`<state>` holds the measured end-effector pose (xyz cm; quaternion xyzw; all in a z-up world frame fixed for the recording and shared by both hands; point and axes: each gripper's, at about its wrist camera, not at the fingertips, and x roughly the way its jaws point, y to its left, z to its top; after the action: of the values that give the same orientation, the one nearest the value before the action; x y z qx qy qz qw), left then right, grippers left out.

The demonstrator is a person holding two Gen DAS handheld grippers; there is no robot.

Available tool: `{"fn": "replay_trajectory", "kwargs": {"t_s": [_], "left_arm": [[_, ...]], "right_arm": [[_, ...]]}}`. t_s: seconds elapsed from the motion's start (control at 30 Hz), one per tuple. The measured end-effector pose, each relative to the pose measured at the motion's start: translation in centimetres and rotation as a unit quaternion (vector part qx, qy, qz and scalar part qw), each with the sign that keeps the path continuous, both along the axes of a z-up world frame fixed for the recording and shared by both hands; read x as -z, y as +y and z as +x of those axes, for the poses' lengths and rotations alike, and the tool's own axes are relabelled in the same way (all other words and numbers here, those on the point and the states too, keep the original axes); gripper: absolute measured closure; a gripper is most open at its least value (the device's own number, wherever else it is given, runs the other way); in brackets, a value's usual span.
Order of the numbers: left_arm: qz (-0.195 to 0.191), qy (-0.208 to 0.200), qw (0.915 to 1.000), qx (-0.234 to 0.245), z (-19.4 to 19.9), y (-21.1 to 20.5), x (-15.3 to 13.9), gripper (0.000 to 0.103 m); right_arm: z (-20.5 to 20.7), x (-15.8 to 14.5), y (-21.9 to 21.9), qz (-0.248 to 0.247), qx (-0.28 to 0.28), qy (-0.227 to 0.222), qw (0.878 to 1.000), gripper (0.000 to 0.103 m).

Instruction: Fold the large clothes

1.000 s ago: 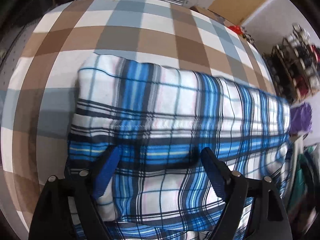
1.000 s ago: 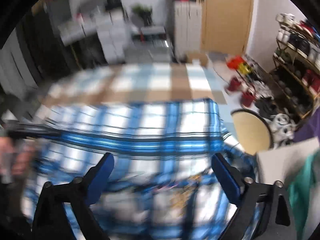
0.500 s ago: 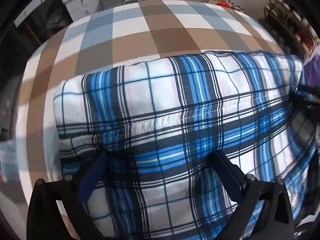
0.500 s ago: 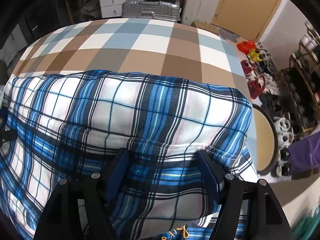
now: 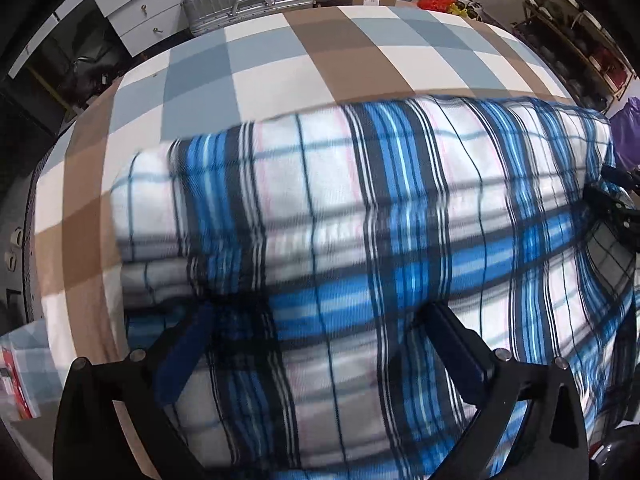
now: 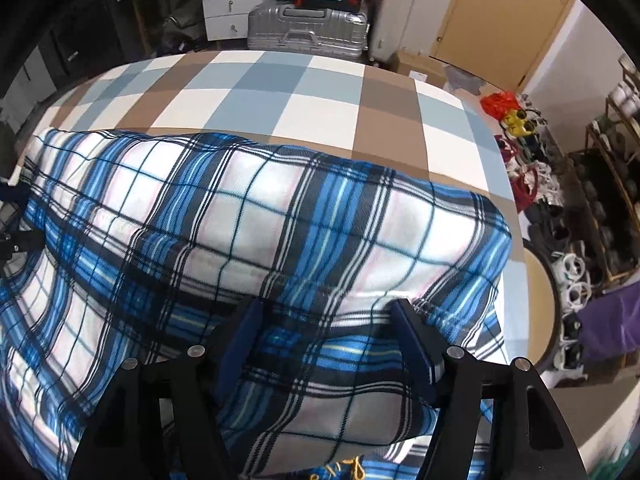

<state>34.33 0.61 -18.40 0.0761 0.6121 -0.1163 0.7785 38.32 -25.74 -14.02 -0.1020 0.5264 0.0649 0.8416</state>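
Note:
A blue, white and black plaid garment (image 5: 360, 200) lies folded in a thick band across the checked bedspread (image 5: 280, 60). My left gripper (image 5: 318, 320) points down over its left end, jaws wide open, the fingertips resting on the cloth and pinching nothing. In the right wrist view the same garment (image 6: 260, 208) fills the near half. My right gripper (image 6: 322, 320) stands over its right end with jaws closing, a ridge of the folded edge between the fingers, which sink into the cloth without clamping it. Each gripper shows at the edge of the other's view.
The brown, blue and white checked bedspread (image 6: 280, 92) stretches beyond the garment. A silver suitcase (image 6: 308, 32) and white drawers (image 5: 136, 12) stand past the bed's far end. On the right are a shoe rack (image 6: 612, 200), a round stool (image 6: 540, 308) and purple cloth (image 6: 616, 328).
The left gripper opened wider and slid along the garment, rolling a little. The right gripper dropped onto the garment's right end and its jaws narrowed around the folded edge.

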Motion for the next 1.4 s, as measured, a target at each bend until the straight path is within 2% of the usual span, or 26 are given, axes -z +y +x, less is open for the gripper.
{"fn": "replay_trajectory", "kwargs": {"t_s": [0.03,0.07,0.1,0.2,0.27,0.37,0.43,0.53,0.63,0.73,0.77,0.87,1.0,1.03,1.07,1.13,1.23,1.3,1.4], "left_arm": [[-0.004,-0.001,1.0000,0.001,-1.1,0.4,-0.4,0.003],[-0.006,-0.002,1.0000,0.002,-2.1,0.5,-0.7,0.003],[-0.012,-0.003,0.9999,0.002,-3.1,0.6,-1.0,0.003],[-0.032,-0.007,0.9994,-0.005,-6.7,0.4,-2.4,0.003],[-0.052,-0.013,0.9986,-0.008,-9.2,0.6,-3.7,0.003],[-0.069,-0.013,0.9974,-0.015,-13.1,1.1,-5.4,0.003],[-0.079,-0.023,0.9964,-0.017,-15.8,1.4,-6.6,0.003],[-0.097,-0.031,0.9942,-0.033,-18.6,2.7,-7.3,0.003],[-0.108,-0.037,0.9923,-0.048,-21.3,3.8,-7.6,0.003],[-0.103,-0.041,0.9916,-0.067,-23.4,4.8,-7.3,0.003],[-0.100,-0.042,0.9914,-0.073,-23.9,5.0,-7.0,0.003],[-0.096,-0.037,0.9908,-0.088,-25.7,5.6,-6.1,0.003],[-0.114,-0.018,0.9883,-0.099,-27.8,6.1,-4.5,0.003],[-0.112,-0.014,0.9887,-0.099,-28.4,6.1,-4.1,0.003],[-0.109,-0.013,0.9892,-0.097,-28.9,6.1,-3.8,0.003],[-0.096,-0.009,0.9914,-0.089,-29.5,5.9,-3.1,0.003],[-0.026,-0.004,0.9972,-0.070,-29.8,5.9,-1.5,0.003],[0.001,-0.011,0.9982,-0.059,-29.8,6.0,-1.2,0.003],[0.007,-0.023,0.9978,-0.062,-29.3,6.4,-1.3,0.003]], "right_arm": [[-0.5,-0.2,-0.4,0.009,0.004,-0.002,1.000,0.041],[-1.0,-0.7,-0.6,0.021,0.007,-0.007,1.000,0.050],[-2.2,-1.5,-0.9,0.046,0.005,-0.019,0.999,0.052],[-5.7,-3.2,-0.2,0.086,-0.018,-0.044,0.995,0.050],[-7.8,-2.8,1.3,0.066,-0.042,-0.031,0.996,0.050],[-10.6,-0.5,2.9,-0.012,-0.045,0.010,0.999,0.053],[-12.2,-1.0,2.6,-0.001,-0.030,0.005,1.000,0.055],[-15.7,-3.8,1.8,0.082,-0.011,-0.025,0.996,0.053],[-19.7,-6.2,1.8,0.157,-0.002,-0.058,0.986,0.053],[-24.3,-8.1,2.6,0.218,-0.009,-0.109,0.970,0.042],[-25.6,-8.4,2.8,0.235,-0.009,-0.128,0.964,0.037],[-28.9,-8.6,4.2,0.274,-0.008,-0.162,0.948,0.029],[-31.6,-7.2,5.2,0.332,-0.005,-0.179,0.926,0.028],[-31.9,-6.7,5.3,0.339,-0.006,-0.176,0.924,0.027],[-31.7,-6.3,5.4,0.332,-0.004,-0.158,0.930,0.027],[-31.4,-6.0,4.9,0.331,-0.001,-0.151,0.931,0.027],[-31.6,-5.4,4.1,0.323,0.014,-0.148,0.935,0.026],[-31.4,-5.0,3.9,0.325,0.017,-0.138,0.935,0.026],[-31.8,-5.0,4.2,0.325,0.012,-0.142,0.935,0.026]]}}
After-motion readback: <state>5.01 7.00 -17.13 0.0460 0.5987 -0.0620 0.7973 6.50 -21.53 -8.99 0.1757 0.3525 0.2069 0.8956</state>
